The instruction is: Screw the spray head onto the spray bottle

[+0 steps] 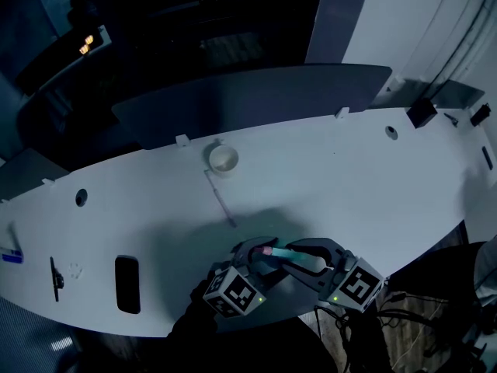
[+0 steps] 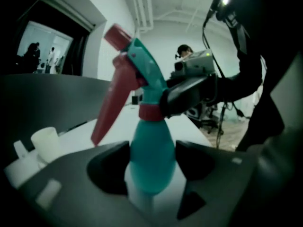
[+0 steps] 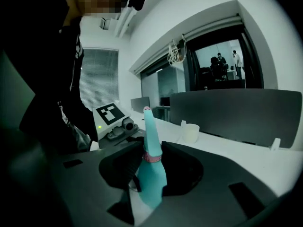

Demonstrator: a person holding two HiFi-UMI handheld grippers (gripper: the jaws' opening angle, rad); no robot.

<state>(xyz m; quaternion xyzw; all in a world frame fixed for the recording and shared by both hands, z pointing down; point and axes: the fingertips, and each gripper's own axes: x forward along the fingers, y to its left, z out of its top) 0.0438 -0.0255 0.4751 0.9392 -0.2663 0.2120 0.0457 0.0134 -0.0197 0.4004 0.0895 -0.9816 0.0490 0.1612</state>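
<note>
The white table (image 1: 365,169) fills the middle of the head view. I work low over its near edge, at the lower centre of that view; I judge this gives the bottle a surface to land on should it slip.

I have two grippers, one for each job. My left gripper (image 2: 152,161) is closed on the belly of the one teal spray bottle (image 2: 151,150). A pad presses each side, so the bottle cannot turn.

My right gripper (image 3: 151,163) comes in from the opposite side. It is clamped on the one spray head (image 2: 132,60) at its red collar (image 2: 151,112), since that ring is the part that must turn on the thread. The head sits on the neck with the collar against the bottle's shoulder. I cannot tell whether the thread is fully home.

One white cup (image 1: 223,160) stands well apart, left of centre near the table's far edge, out of my way.
</note>
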